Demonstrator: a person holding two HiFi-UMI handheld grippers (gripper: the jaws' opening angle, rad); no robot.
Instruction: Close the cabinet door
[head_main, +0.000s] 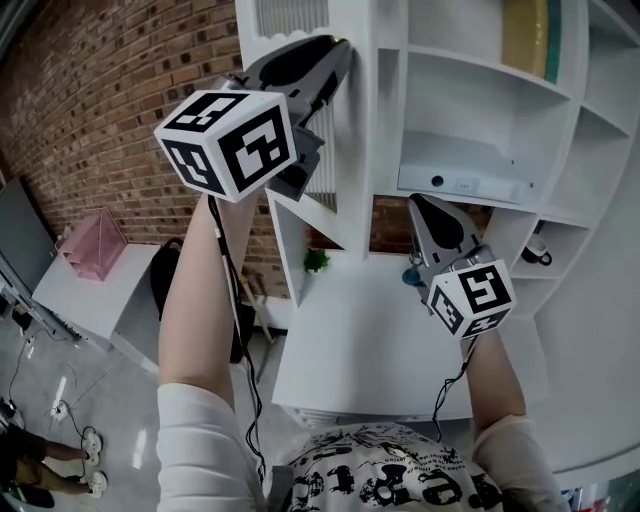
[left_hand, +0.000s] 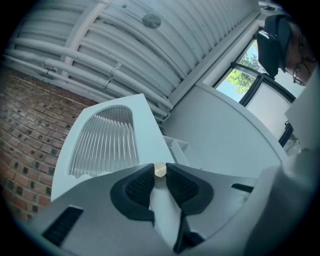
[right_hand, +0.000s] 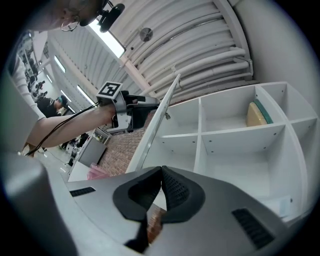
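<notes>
Both arms up, one tool in each hand.
Left arm (head_main: 195, 300) stretched high; left tool (head_main: 338, 58) tilted upward, jaws pinched on a small brass knob (left_hand: 160, 170). Right arm (head_main: 495, 375) lower; right tool (head_main: 425, 212) points up, jaws together, nothing between them.

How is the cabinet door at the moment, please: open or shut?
Open: the door stands out edge-on from the cabinet, its shelves exposed, with the left claw clamped on the knob.

Red brick wall (head_main: 100, 110) backing a white desk (head_main: 360, 345), grey floor (head_main: 55, 385) lying below, daylight coming through a window (left_hand: 236, 77) under ribbed ceiling (left_hand: 150, 50).
</notes>
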